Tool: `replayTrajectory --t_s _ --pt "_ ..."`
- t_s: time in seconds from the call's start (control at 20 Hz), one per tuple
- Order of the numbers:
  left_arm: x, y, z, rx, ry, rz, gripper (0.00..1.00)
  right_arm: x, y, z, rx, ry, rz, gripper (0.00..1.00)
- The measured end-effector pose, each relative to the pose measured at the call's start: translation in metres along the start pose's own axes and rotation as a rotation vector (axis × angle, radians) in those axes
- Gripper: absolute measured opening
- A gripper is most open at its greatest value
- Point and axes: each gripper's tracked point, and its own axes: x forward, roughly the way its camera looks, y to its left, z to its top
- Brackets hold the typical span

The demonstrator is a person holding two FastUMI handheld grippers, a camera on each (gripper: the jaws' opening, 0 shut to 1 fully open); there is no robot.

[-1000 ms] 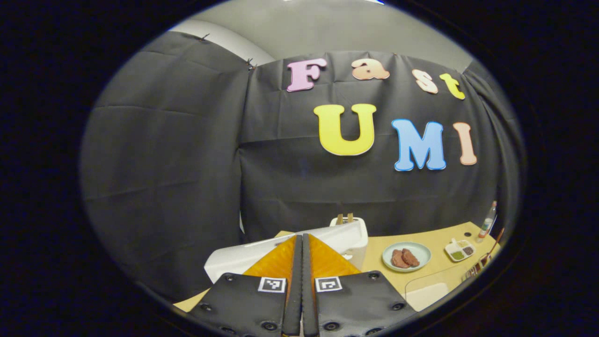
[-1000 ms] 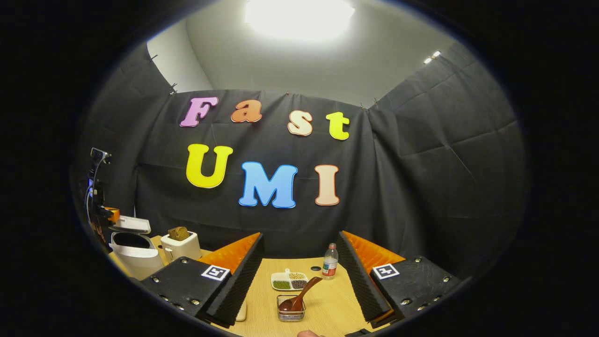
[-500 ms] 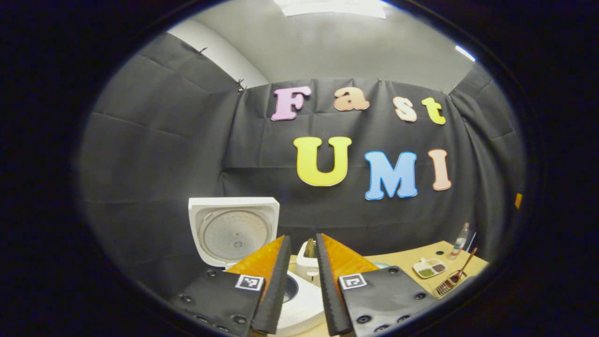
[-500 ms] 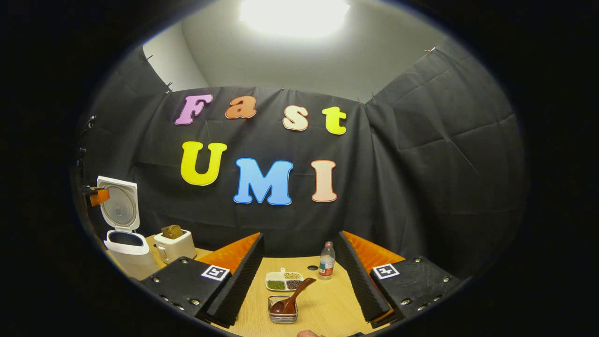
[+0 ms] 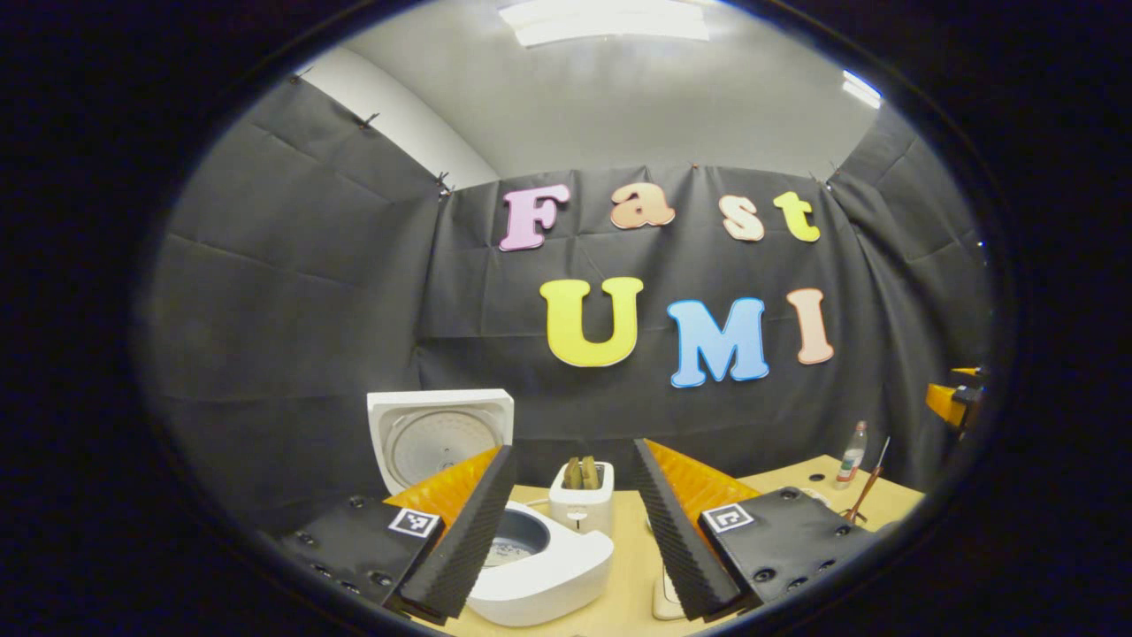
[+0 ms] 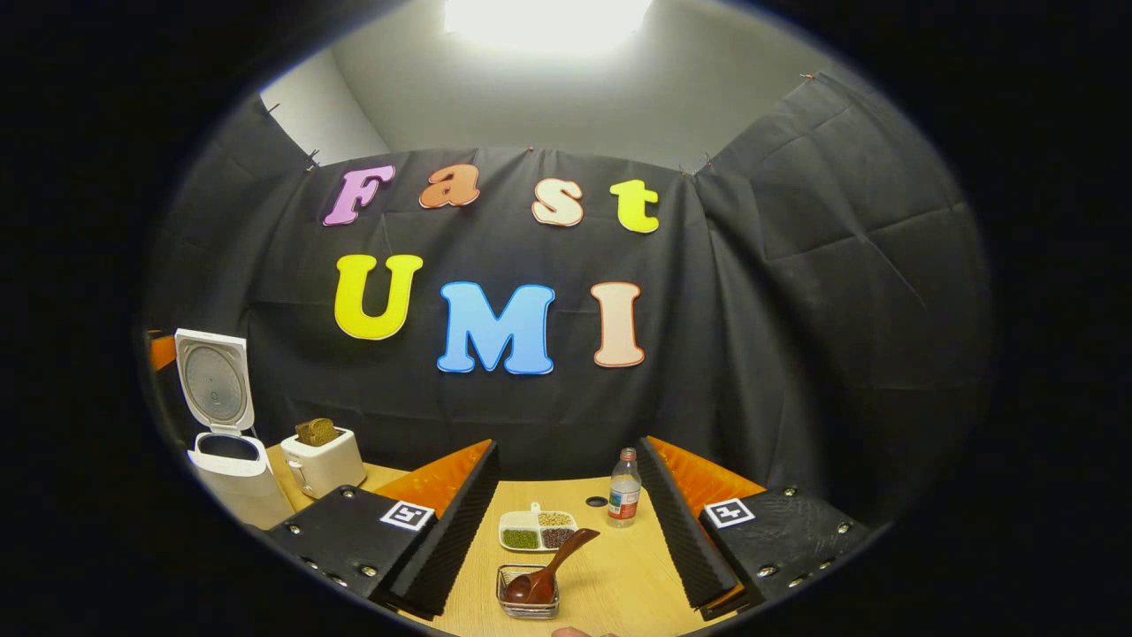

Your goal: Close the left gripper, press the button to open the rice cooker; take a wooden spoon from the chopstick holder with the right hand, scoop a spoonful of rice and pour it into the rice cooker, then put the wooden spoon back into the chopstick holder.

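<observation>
Our left claw (image 5: pixel 566 531) has spread wide since the cooker (image 5: pixel 531 566) lid rose; right claw (image 6: pixel 566 522), wide, risks tipping the spoon (image 6: pixel 553 566) holder at six o'clock.

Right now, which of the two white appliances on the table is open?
The rice cooker at the table's left end: its lid stands upright. The toaster beside it has no lid, only bread in its slots.

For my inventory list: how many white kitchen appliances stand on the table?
2. The rice cooker stands at the table's far left with its lid up. The toaster stands just to its right, with bread in its slot. Others may be hidden behind the gripper fingers.
</observation>
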Motion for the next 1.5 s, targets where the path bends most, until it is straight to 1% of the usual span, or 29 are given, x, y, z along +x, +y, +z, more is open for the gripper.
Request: replayTrajectory --t_s 0.05,0.25,0.4,0.65,0.7,0.75,1.0,1.35,1.45,1.5 --pt "-0.004 0.0 0.001 -0.003 0.001 0.005 0.89 0.005 0.0 -0.003 0.002 0.007 0.004 0.95" --pt "-0.024 0.0 0.004 -0.01 0.002 0.023 0.89 0.026 -0.003 -0.023 0.023 0.05 0.012 0.95" --pt "-0.039 0.001 0.009 0.013 -0.003 0.035 0.92 0.042 -0.006 -0.049 0.058 0.115 0.021 0.95" --pt "-0.051 0.005 0.014 0.048 0.006 0.067 0.96 0.067 -0.012 -0.092 0.129 0.223 0.013 0.95" --pt "-0.053 0.006 0.015 0.051 0.009 0.075 0.96 0.069 -0.013 -0.102 0.139 0.246 0.01 0.95" --pt "-0.055 0.007 0.013 0.052 0.017 0.08 0.92 0.072 -0.013 -0.109 0.147 0.263 0.009 0.95" --pt "-0.067 0.01 0.013 0.076 0.032 0.108 0.96 0.082 -0.017 -0.149 0.172 0.357 0.004 0.95" --pt "-0.075 0.018 0.008 0.095 0.061 0.141 0.96 0.087 -0.008 -0.2 0.231 0.489 0.024 0.95" --pt "-0.077 0.02 0.007 0.104 0.066 0.15 0.89 0.088 -0.005 -0.214 0.259 0.526 0.029 0.95" --pt "-0.078 0.021 0.006 0.107 0.067 0.156 0.89 0.087 -0.002 -0.222 0.274 0.549 0.031 0.95"
